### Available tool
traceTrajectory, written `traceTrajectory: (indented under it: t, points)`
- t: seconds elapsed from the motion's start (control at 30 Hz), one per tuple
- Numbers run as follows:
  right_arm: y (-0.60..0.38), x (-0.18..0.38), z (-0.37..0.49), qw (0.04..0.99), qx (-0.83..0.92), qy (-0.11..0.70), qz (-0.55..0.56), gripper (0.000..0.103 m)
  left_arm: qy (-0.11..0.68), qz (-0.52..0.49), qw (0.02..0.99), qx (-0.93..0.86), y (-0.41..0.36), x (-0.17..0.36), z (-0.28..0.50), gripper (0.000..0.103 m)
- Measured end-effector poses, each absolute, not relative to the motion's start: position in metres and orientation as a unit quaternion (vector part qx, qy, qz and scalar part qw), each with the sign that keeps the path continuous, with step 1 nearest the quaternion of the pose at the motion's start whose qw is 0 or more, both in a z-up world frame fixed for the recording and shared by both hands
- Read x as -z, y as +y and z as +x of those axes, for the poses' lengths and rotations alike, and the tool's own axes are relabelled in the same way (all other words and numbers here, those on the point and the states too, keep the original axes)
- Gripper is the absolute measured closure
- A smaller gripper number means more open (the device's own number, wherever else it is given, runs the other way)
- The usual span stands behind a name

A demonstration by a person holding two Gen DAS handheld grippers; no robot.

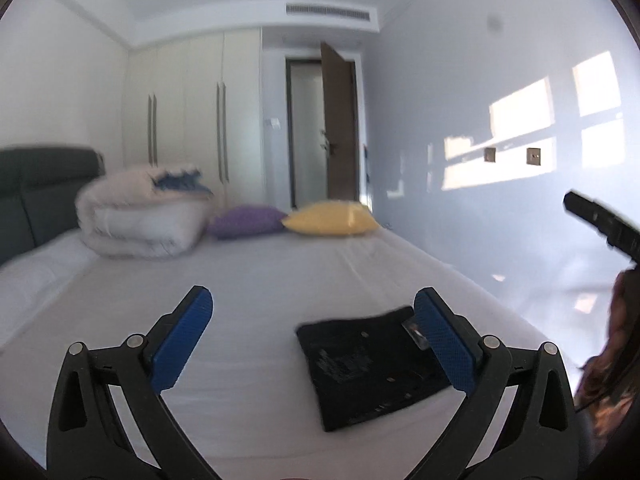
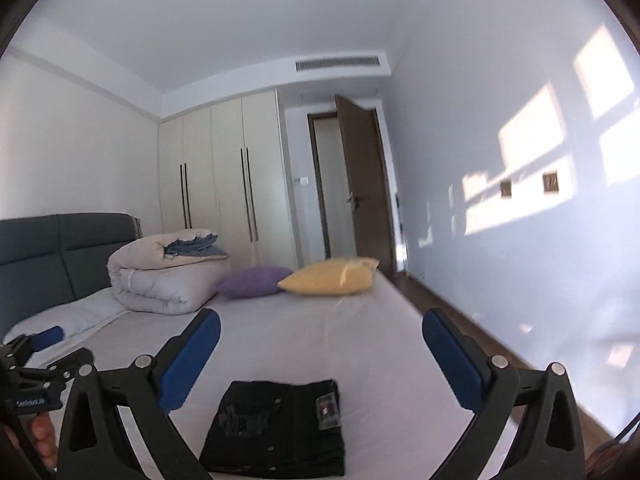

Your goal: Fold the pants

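Black pants (image 1: pixel 370 368), folded into a compact square, lie flat on the white bed sheet (image 1: pixel 256 280); the right wrist view shows the same pants (image 2: pixel 280 428) low in the middle, a tag on top. My left gripper (image 1: pixel 314 304) hangs above the bed, jaws wide apart, nothing between its blue pads (image 1: pixel 184 336). The right gripper (image 2: pixel 320 328) also stands open and empty, raised over the pants. In the left wrist view, one finger of the right gripper (image 1: pixel 600 220) pokes in at the right edge. The left gripper (image 2: pixel 40 364) also appears in the right wrist view at the far left, held by a hand.
At the head of the bed sit a rolled duvet (image 2: pixel 160 280), a purple pillow (image 2: pixel 252 280) and a yellow pillow (image 2: pixel 332 276). A dark headboard (image 2: pixel 52 256) is at left. Beyond stand a wardrobe (image 2: pixel 224 184) and an open door (image 2: pixel 364 184). Floor runs along the bed's right side.
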State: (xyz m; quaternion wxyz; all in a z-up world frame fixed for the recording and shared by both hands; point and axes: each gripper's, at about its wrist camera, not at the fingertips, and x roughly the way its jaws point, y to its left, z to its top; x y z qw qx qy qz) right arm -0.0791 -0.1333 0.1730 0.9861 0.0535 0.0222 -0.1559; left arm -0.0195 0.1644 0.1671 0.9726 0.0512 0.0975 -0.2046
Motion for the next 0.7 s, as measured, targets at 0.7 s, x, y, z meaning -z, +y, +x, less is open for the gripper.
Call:
traceTrajectory:
  t: [0.7]
  points:
    - [-0.125,-0.114,-0.066,0.946,0.172,0.246,0.121,0.000,0.292,0.040,0.946,0.138,0.151,-0.089,-0.019,0.000]
